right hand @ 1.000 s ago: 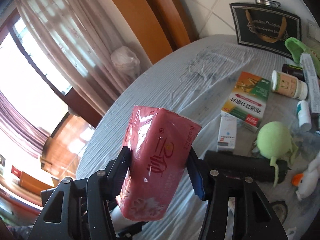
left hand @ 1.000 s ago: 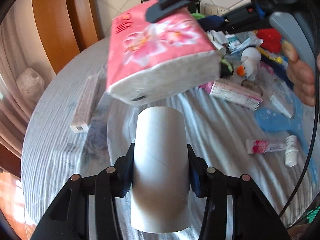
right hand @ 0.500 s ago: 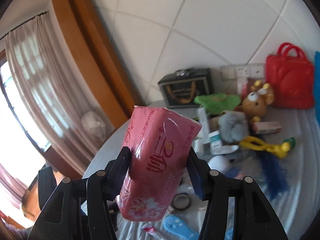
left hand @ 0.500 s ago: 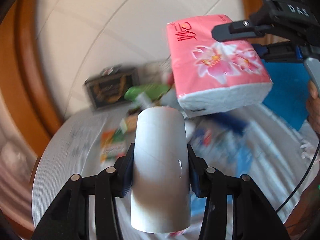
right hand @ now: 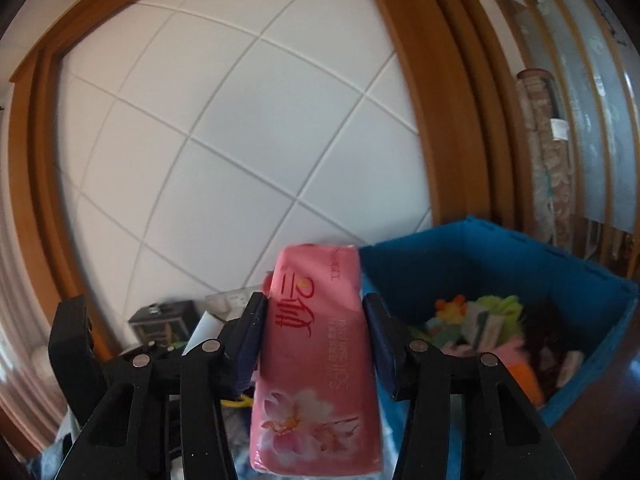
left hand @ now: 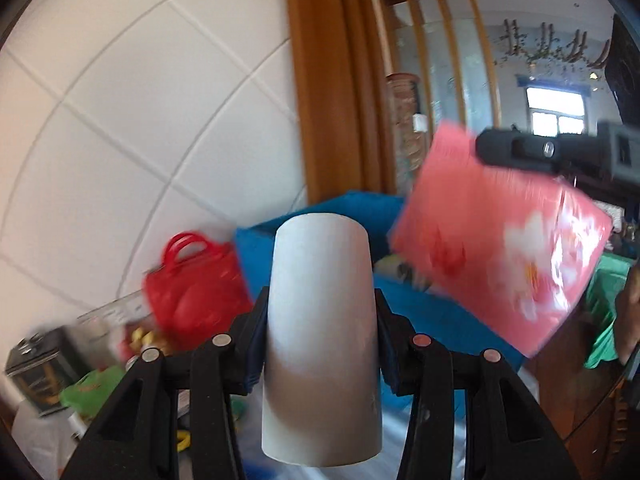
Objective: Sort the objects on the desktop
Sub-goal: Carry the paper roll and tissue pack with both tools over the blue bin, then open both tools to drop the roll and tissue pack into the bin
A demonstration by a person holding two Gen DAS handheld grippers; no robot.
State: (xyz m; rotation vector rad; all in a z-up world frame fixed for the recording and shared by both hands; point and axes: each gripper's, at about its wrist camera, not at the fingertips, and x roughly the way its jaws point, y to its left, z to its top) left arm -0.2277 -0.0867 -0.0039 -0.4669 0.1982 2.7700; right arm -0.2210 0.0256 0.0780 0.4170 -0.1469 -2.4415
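The pink tissue pack (right hand: 316, 364), pinched by the right gripper (right hand: 314, 344), is best released over the blue bin (right hand: 520, 264) at right; the white roll (left hand: 322, 336) is clamped by the left gripper (left hand: 320, 340).

— We note bright daylight, strongest from the window (left hand: 556, 114) at far right; glare streaks the tissue pack (left hand: 500, 240), which is motion-blurred.

— We confirm. Fisheye bends the wall tiles (right hand: 240, 128); corners vignette black.

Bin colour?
Blue bin, clearest in the right wrist view.
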